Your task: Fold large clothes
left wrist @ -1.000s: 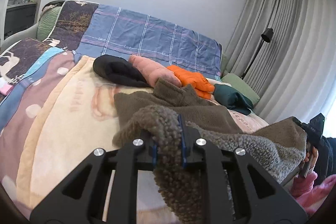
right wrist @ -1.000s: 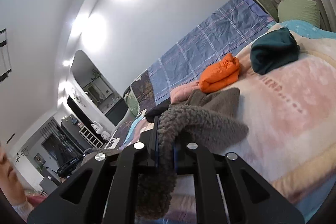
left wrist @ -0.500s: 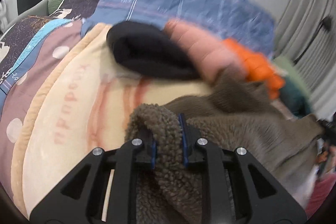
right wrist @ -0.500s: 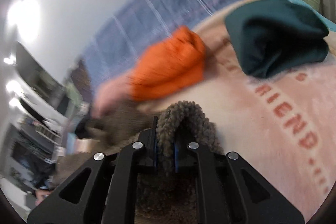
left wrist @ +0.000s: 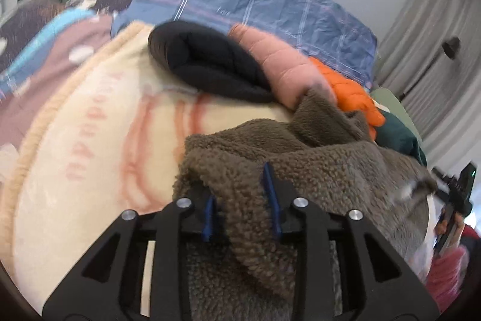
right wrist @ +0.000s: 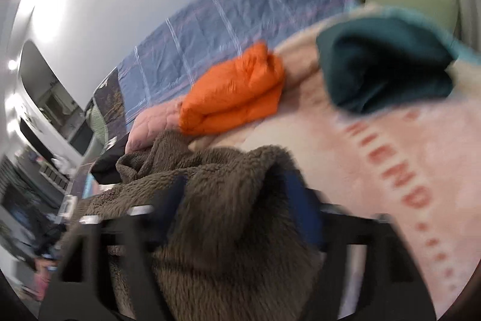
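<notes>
We hold the brown fleece garment (left wrist: 315,158) over the bed (left wrist: 99,125). The left tool (left wrist: 240,206) stands parted around a fold; the right tool (right wrist: 240,209) is blurred, apparently parted too. Risk: slack fleece slipping free, or dragging against the orange stack (right wrist: 234,92).

Left gripper (left wrist: 240,200) frame: matte black, angular, with triangular cut-outs in both arms.
Left gripper fasteners: four round silver screw heads in a row across the linkage.
Left gripper fingers (left wrist: 268,188): black, faced with blue pads on the inner sides.
Right gripper (right wrist: 237,200) frame: black, same cut-out pattern, heavily motion-blurred.
Right gripper fasteners: silver, smeared into streaks.
Right gripper pads: dark blue, outline indistinct.
</notes>
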